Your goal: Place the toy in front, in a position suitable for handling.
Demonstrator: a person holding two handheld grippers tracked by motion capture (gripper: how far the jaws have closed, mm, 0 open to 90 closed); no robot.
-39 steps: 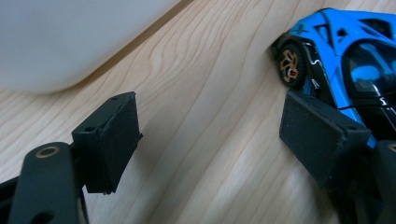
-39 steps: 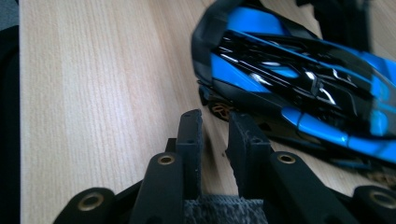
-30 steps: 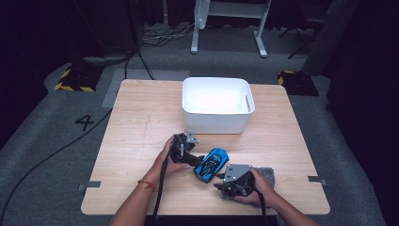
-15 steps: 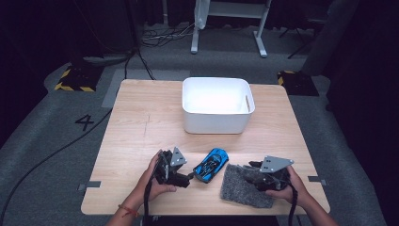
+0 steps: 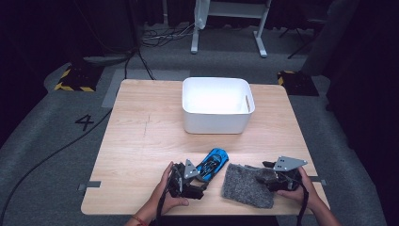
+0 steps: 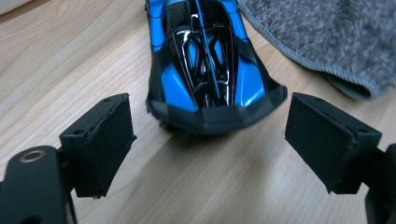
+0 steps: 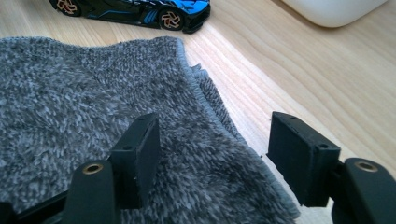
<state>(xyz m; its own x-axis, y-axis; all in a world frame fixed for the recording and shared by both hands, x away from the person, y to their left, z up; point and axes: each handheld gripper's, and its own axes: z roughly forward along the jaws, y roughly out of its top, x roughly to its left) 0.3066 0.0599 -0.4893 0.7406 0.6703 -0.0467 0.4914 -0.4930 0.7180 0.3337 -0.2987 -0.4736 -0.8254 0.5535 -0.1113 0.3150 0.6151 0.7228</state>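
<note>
Sitting on the worktop (image 5: 141,141), the blue toy car (image 6: 205,60) lies just ahead of the left tool (image 6: 210,144), whose jaws stand apart, empty. The right tool (image 7: 215,158), jaws just widened, hovers over the grey cloth (image 7: 93,116); a low sweep could snag its edge or nudge the car.

High view looks down; both close tongs views share the car (image 6: 210,65).

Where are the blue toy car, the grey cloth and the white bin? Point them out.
blue toy car (image 6: 205,60), left gripper view, on its black roof.
grey cloth (image 5: 244,186), high view, on its middle.
white bin (image 5: 216,123), high view, on its front wall.
</note>
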